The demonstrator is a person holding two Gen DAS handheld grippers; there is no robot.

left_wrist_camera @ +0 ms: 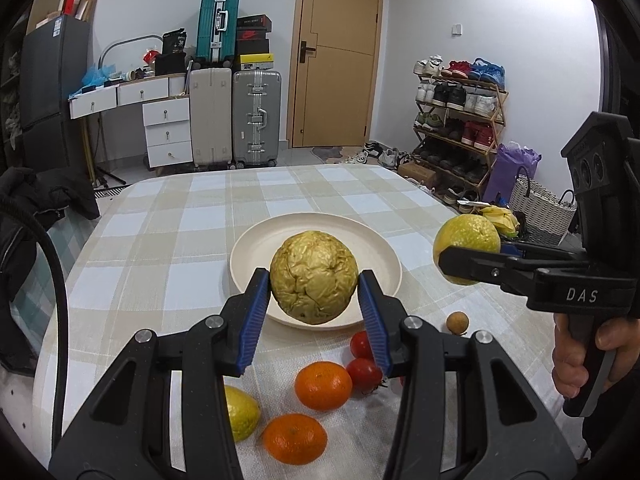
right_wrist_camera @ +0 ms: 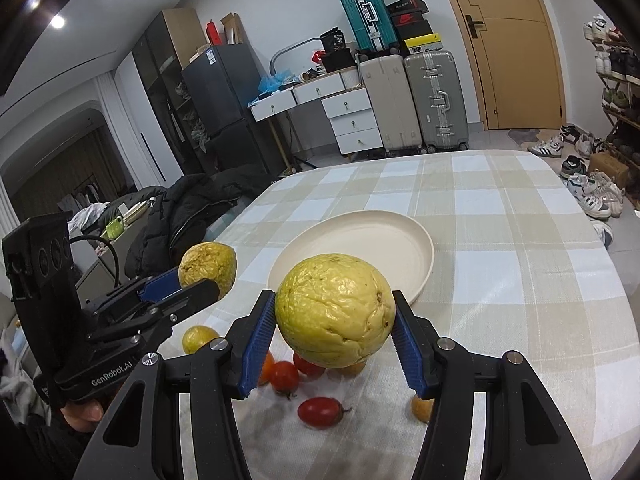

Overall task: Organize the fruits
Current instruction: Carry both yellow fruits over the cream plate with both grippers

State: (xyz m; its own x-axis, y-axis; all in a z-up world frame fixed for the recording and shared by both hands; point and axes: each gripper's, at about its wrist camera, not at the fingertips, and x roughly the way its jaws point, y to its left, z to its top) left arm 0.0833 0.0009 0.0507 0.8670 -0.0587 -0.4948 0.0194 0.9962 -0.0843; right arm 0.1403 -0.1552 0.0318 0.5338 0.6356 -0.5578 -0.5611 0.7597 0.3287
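Holding a wrinkled yellow passion fruit [left_wrist_camera: 314, 278] in my left hand-held gripper [left_wrist_camera: 314, 300] above the cream plate [left_wrist_camera: 256, 248], and another [right_wrist_camera: 335, 310] clamped in my right hand-held gripper [right_wrist_camera: 335, 328] nearby, I should lower each gently, well inside the rim.

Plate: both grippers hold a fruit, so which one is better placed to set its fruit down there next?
Probably left. The left gripper holds its wrinkled fruit in front of the plate; the right gripper sits further to the side.
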